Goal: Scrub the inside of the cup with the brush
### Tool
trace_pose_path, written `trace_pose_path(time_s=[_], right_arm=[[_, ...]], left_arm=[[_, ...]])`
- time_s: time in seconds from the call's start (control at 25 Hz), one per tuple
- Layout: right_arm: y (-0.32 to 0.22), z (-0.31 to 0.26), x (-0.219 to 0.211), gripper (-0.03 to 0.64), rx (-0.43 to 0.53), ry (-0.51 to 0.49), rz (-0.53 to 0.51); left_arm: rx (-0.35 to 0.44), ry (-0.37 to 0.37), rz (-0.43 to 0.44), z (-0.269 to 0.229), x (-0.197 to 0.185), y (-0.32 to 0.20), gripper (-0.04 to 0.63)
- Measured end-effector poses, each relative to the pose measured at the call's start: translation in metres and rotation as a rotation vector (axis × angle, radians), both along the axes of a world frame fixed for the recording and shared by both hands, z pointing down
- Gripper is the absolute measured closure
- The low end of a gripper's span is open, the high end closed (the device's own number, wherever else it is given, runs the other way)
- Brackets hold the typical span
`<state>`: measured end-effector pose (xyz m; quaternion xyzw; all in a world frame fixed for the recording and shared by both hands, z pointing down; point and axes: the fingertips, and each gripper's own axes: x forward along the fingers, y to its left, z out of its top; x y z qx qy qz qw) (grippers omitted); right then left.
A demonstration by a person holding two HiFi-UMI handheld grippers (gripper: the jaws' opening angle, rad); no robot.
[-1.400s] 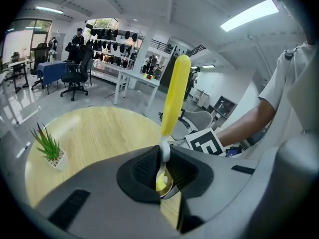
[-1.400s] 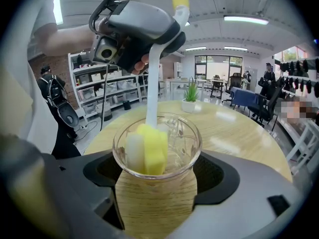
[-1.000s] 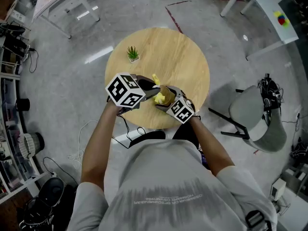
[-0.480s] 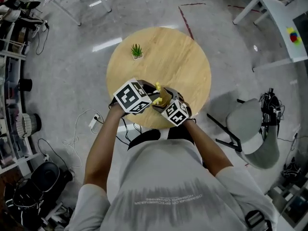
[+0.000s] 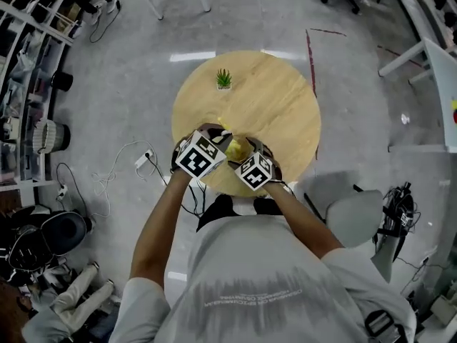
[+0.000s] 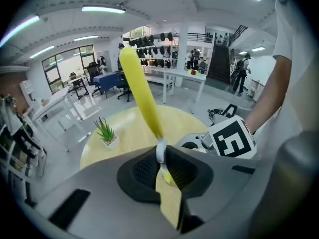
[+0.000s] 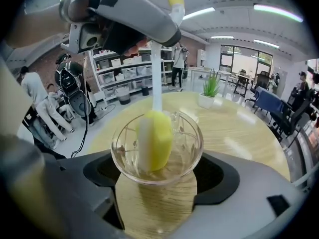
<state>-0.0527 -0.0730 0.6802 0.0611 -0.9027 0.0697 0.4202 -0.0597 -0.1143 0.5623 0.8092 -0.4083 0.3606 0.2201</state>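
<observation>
The two grippers have drawn together since a second ago: their marker cubes (image 5: 202,156), then well apart, now sit side by side over the near edge of the round wooden table (image 5: 278,113). Nearest the person, the right gripper (image 7: 158,176) clamps a clear glass cup (image 7: 187,146) between its jaws, upright, mouth up; whether its base touches the tabletop cannot be told. Inside it hangs the yellow sponge head of the brush (image 7: 155,139), a little left of the cup's centre in the right gripper view. The brush's long axis runs near vertical: head down in the cup, white stem rising out of the mouth to the left gripper (image 6: 162,169) above. That gripper's jaws are closed tight on the stem just where it joins the yellow handle, which points up and away from the jaws, leaning slightly left in the left gripper view. Farther across the table, near its far edge, stands a small potted plant (image 5: 224,79), well apart from the cup.
</observation>
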Motion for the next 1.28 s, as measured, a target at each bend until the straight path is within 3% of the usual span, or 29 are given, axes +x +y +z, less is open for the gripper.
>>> trace_pose_path(time_s=[0.24,0.48,0.72,1.04,1.16,1.28], right_arm=[[-0.006,0.001,0.002,0.186,0.003,0.007,-0.1],[-0.016,0.007,0.001,0.186,-0.006,0.028,-0.18],[-0.025,0.005,-0.002,0.186,-0.039,0.103,-0.254],[-0.003,-0.013,0.064,0.186,-0.108,0.225,-0.331],[-0.022,-0.03,0.08,0.186,-0.117,0.224,-0.264],[-0.061,-0.06,0.079,0.193,-0.133,0.181,-0.109]], left_arm=[[0.112,-0.078,-0.084,-0.011,0.012,0.0,0.548],[0.202,-0.071,-0.164,-0.04,0.006,-0.002,0.548],[0.241,0.076,-0.195,-0.078,-0.019,0.006,0.551],[0.302,0.315,-0.248,-0.115,-0.065,0.026,0.552],[0.345,0.359,-0.288,-0.126,-0.085,0.028,0.552],[0.409,0.323,-0.326,-0.143,-0.113,0.023,0.552]])
